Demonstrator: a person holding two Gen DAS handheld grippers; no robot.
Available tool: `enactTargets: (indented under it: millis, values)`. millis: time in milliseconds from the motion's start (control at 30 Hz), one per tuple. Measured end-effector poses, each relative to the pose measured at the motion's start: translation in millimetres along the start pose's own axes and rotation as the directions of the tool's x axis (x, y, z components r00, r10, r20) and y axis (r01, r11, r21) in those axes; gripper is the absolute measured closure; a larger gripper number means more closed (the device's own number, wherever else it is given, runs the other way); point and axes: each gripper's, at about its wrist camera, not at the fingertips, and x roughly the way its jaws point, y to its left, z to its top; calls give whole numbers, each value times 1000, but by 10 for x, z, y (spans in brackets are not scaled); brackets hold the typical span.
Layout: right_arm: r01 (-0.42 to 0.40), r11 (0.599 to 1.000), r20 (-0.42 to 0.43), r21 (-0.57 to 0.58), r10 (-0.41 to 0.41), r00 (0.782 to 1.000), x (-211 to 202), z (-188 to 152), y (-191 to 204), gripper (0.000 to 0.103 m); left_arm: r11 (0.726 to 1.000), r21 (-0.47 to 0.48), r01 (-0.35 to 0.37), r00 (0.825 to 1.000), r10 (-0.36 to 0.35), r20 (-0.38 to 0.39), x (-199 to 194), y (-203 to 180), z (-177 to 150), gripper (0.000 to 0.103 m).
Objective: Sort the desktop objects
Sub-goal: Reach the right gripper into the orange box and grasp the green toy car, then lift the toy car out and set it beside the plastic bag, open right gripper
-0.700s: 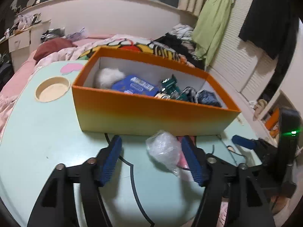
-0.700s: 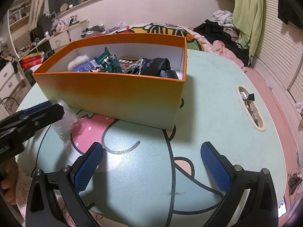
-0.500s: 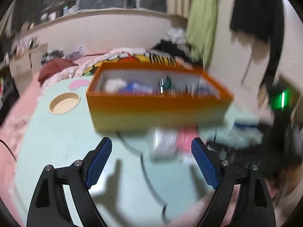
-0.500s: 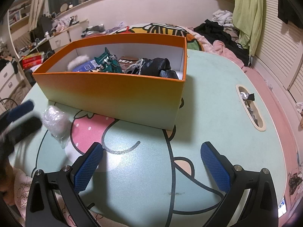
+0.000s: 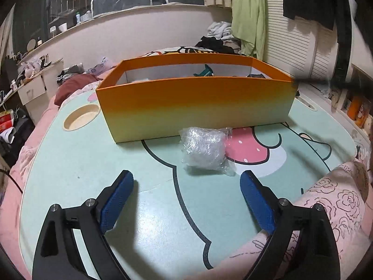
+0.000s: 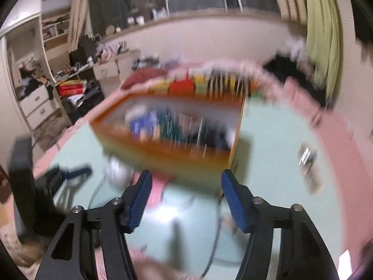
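Object: a small bundle wrapped in crinkled clear plastic point(image 5: 205, 149), lying on the mint-green cartoon-print table point(image 5: 70, 163), just in front of the near wall of the orange box point(image 5: 193, 107) and partly over a pink strawberry drawing.
Likely handling: it looks light and soft; the loose film is probably slippery and would crumple under pressure. The contents cannot be made out.
Where to grip: judged best across the rounded middle, not the thin plastic tail at its lower right edge.
Left gripper point(image 5: 186, 200): jaws spread wide, nothing between them; the bundle lies just beyond the blue pads, slightly right of centre, not touching.
Right gripper point(image 6: 186, 196): jaws partly apart and empty; the view is badly blurred. The bundle shows only as a pale smear point(image 6: 117, 175) near the left pad.
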Motion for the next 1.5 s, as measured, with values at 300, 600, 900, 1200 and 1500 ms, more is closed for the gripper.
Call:
enactTargets:
  millis: [300, 600, 900, 1200, 1500]
  values:
    - [-44, 999, -357, -21, 34, 934, 1296, 644, 169, 64, 1000, 4, 11, 1000, -11, 3, 3, -22, 26, 10]
    - [7, 1000, -376, 5, -5, 926, 1553, 531, 105, 79, 1000, 10, 22, 1000, -22, 5, -33, -10, 21, 10]
    - [-172, 973, -83, 154, 186, 979, 386, 655, -194, 80, 1000, 13, 26, 1000, -27, 5, -42, -5, 24, 10]
    - [-207, 970, -293, 131, 238, 926, 723, -236, 95, 80, 999, 17, 33, 999, -33, 5, -47, 3, 22, 10]
    - [-192, 971, -141, 140, 211, 967, 469, -257, 19, 47, 999, 22, 39, 999, -40, 6, -59, -2, 23, 10]
